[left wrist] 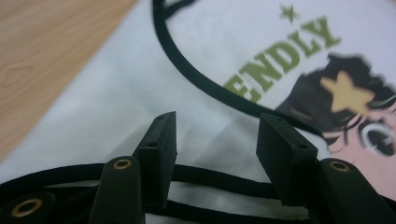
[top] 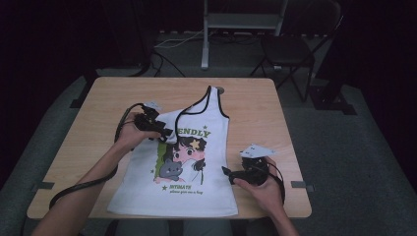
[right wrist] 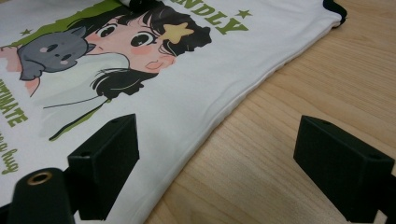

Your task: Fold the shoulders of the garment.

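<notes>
The left gripper (top: 164,132) is probably folding the tank top (top: 196,182), jaws spread; the right gripper (top: 227,172) is waiting spread, needing a hem grip.

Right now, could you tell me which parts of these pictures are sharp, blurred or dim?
High view: dim, room black beyond the table. Left gripper view: the tank top print is blurred at the right edge, fingers sharp. Right gripper view: evenly lit, print crisp.

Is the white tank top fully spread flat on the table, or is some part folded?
Partly folded: the tank top lies flat, but its left shoulder strap is turned over onto the print.
</notes>
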Demonstrator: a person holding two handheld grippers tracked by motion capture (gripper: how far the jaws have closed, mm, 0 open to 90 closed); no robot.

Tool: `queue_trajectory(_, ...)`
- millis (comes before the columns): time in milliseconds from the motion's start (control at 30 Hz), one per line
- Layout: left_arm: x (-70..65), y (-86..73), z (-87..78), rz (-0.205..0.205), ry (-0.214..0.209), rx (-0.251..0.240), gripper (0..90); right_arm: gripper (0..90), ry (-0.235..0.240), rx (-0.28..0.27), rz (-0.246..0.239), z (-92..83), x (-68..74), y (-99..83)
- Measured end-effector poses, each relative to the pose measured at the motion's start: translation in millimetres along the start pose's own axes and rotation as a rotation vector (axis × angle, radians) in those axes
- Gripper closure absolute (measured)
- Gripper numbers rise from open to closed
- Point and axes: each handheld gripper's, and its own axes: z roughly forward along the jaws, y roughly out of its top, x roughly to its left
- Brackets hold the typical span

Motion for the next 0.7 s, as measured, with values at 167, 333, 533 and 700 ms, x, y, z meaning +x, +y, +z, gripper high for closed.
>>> queue_trajectory(167, -9.9, -11.1, -3.8, 0.055, 0.044, 0.008, 47.2, 13.6, -0.001, 0.004, 0.002, 0.9, -1.1, -0.8)
queue_trajectory(333, -12.6, -16.6, -6.5, 0.064, 0.049, 0.0, 47.2, 13.7, 0.0, 0.002, -0.003, 1.1, -0.1, 0.0)
queue_trajectory(533, -11.6, -21.6, -10.5, 0.061, 0.038, 0.004, 47.2, 13.6, -0.003, 0.001, 0.002, 0.0, -0.7, -0.5)
queue_trajectory(700, -9.7, -22.5, -11.0, 0.031, 0.033, -0.004, 44.8, 13.7, -0.002, 0.005, -0.001, 1.0, -0.8, -0.5)
